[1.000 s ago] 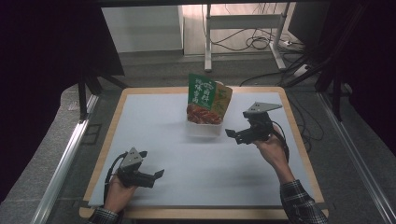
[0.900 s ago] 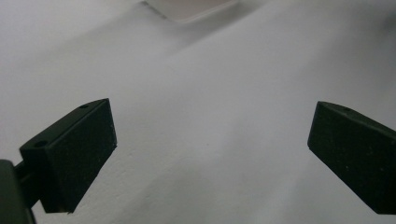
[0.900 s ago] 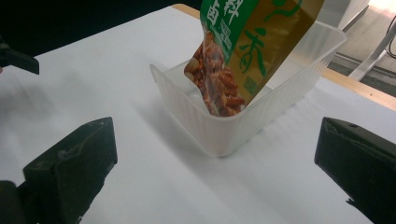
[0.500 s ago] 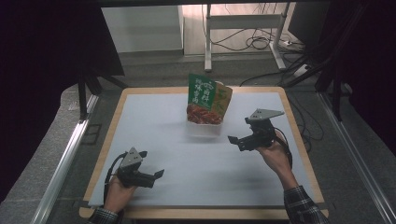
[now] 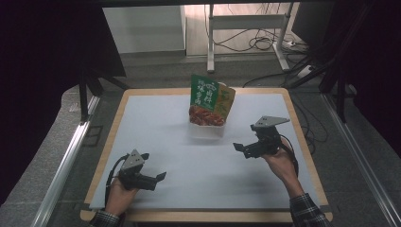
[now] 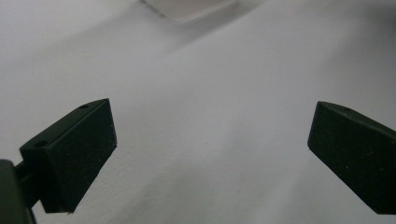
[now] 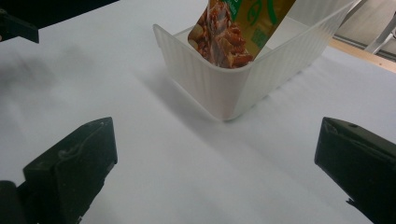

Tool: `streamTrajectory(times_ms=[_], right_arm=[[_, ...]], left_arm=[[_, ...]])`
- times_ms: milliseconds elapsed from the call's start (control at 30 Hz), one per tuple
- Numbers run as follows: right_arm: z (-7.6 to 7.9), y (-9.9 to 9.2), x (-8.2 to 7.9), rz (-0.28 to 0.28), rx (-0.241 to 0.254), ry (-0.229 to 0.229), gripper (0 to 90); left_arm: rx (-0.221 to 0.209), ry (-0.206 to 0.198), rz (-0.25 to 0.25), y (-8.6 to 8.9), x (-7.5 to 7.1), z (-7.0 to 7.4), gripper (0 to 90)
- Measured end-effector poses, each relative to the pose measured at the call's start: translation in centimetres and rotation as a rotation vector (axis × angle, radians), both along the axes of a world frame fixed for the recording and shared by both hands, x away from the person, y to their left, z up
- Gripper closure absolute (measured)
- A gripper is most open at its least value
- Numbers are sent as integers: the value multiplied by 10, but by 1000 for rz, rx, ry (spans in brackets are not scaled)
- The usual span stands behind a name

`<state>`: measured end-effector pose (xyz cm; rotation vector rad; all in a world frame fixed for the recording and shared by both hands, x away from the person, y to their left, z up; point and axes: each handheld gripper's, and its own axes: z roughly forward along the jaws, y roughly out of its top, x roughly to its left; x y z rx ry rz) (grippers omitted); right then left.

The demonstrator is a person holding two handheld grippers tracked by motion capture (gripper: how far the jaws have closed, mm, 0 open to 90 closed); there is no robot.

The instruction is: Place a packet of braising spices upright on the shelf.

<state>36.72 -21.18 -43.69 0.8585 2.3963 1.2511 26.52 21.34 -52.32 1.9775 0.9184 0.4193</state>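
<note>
The right gripper has its jaws spread wide with nothing between them, pointing toward nine o'clock above the white tabletop. Over the last second it has drawn back from the bin toward the near edge, ending a little lower and closer to the person than before. In its own view, the jaws frame bare white surface, and the corner of the white ribbed plastic bin stands ahead at twelve o'clock, apart from both jaws.

The left gripper also has its jaws wide and empty, pointing toward three o'clock low over the tabletop at about seven o'clock of the sheet; it has not moved since the earlier frame. Its own view shows plain white surface between the jaws.

The bin sits at twelve o'clock on the tabletop, near the far edge, with the green and orange snack packets standing upright inside it, leaning slightly. They are unchanged from before.

Between the two grippers the middle of the sheet lies open, and there is free room to either side of the bin. The wooden rim runs close behind the right hand at three o'clock.
</note>
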Motion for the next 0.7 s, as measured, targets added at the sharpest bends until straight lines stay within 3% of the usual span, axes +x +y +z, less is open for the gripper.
streamTrajectory(times_ms=[700], right_arm=[[3,-22,-25,-38,-10,1,0]], left_arm=[[-16,7,2,0,0,0,12]])
